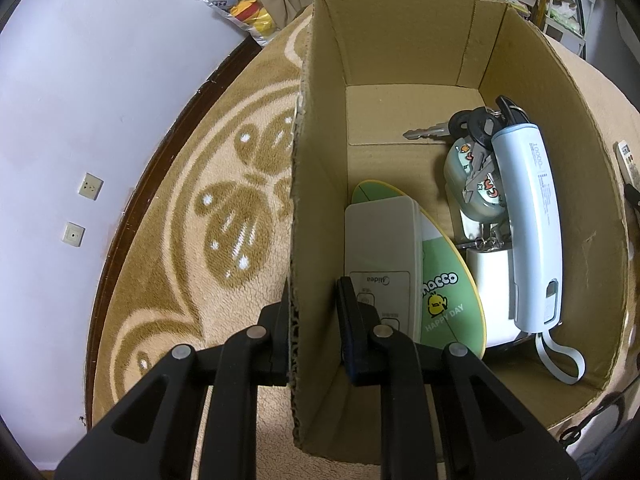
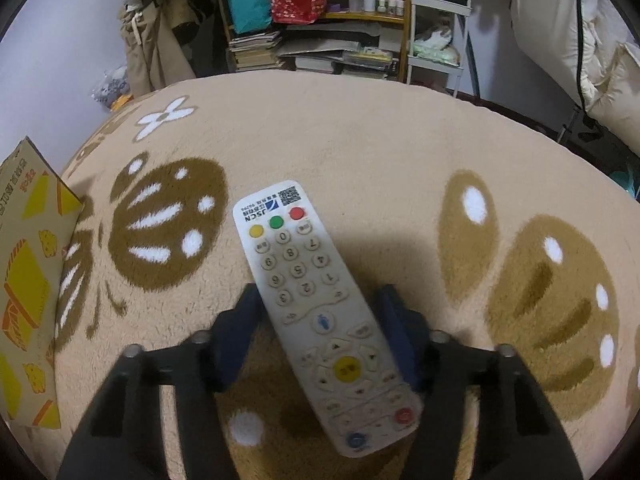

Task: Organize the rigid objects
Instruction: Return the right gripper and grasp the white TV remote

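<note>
Biggest thing going is the fuzzy tan blanket [image 2: 360,152], plush pile with brown butterfly shapes and white dots, covering the whole surface. On it sits the corrugated cardboard box [image 1: 400,40], top open, raw fluted edges showing.

The left gripper [image 1: 312,320] straddles the box's near-left wall: one finger outside and right against it, the other inside with a small gap, so the jaws are partly open and I can't tell whether they actually pinch the cardboard.

Inside the box, going down in size: a long pale blue power bank [image 1: 532,220] with a wrist loop, smooth plastic, leaning along the right side; a flat green fan-shaped card [image 1: 444,296] with a yellow chick on it; a grey-white Midea remote [image 1: 380,248] lying on that card; a bunch of keys [image 1: 448,128] toward the far end.

Over on the blanket outside the box, the white TV remote [image 2: 320,300], long, slim, rubbery round buttons, lies diagonally between the fingers of the right gripper [image 2: 320,328]. Those jaws are spread wide, clear gaps both sides.
</note>
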Demonstrator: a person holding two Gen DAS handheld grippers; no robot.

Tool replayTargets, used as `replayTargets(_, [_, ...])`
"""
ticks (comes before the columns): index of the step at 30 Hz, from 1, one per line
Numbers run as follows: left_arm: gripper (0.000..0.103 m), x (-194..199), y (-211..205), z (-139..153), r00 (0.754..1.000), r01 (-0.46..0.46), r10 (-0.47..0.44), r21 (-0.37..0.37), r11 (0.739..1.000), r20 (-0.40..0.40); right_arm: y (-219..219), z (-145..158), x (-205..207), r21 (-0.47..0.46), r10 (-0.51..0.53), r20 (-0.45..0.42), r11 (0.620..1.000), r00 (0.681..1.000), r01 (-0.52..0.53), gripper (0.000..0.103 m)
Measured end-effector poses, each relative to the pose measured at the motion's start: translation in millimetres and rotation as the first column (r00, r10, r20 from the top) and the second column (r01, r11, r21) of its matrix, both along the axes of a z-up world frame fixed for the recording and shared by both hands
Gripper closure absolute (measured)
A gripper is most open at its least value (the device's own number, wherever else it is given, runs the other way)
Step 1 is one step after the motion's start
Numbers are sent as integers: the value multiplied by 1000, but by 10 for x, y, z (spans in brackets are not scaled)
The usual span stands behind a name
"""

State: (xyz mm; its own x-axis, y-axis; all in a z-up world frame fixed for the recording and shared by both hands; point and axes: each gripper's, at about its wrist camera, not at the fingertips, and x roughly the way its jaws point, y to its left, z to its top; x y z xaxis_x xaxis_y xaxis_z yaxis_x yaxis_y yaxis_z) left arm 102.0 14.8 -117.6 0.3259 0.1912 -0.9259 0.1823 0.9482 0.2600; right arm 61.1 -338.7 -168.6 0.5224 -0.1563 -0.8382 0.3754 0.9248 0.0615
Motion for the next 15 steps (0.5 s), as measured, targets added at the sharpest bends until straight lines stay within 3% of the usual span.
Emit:
replayTargets(7, [84,2,3,-2,1000,1,-1,0,1000,0,110,14,0,-58,10,-7,998,1000,-11,58])
replayTargets(15, [84,13,16,6,1000,-2,2,-6,1000,-2,161,44,11,-74,-16,-11,997,1000,15,58])
